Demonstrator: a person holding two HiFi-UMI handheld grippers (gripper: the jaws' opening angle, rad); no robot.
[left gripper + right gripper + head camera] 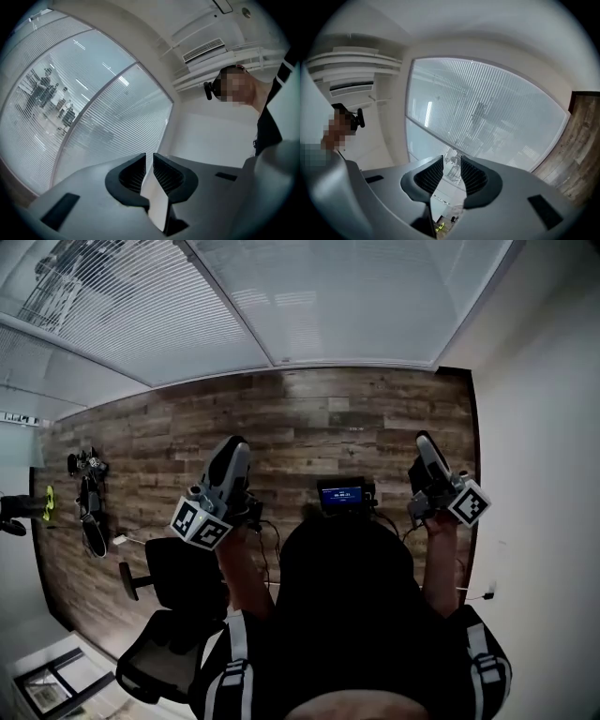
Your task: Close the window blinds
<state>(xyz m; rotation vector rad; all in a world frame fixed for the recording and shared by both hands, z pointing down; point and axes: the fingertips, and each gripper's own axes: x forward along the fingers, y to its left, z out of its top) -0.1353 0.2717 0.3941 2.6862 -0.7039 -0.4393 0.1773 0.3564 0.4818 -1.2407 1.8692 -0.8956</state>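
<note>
From the head view, we hold the left gripper (234,443) and the right gripper (424,440) raised over the wooden floor (328,413), both aimed toward the blinds (356,296), which hang across the windows ahead, well apart from either tip. An office chair (173,615) stands at our left. In the left gripper view, the jaws sit pressed together with nothing between them. In the right gripper view, the jaws stand slightly spread and empty, with the blinds filling the background.
</note>
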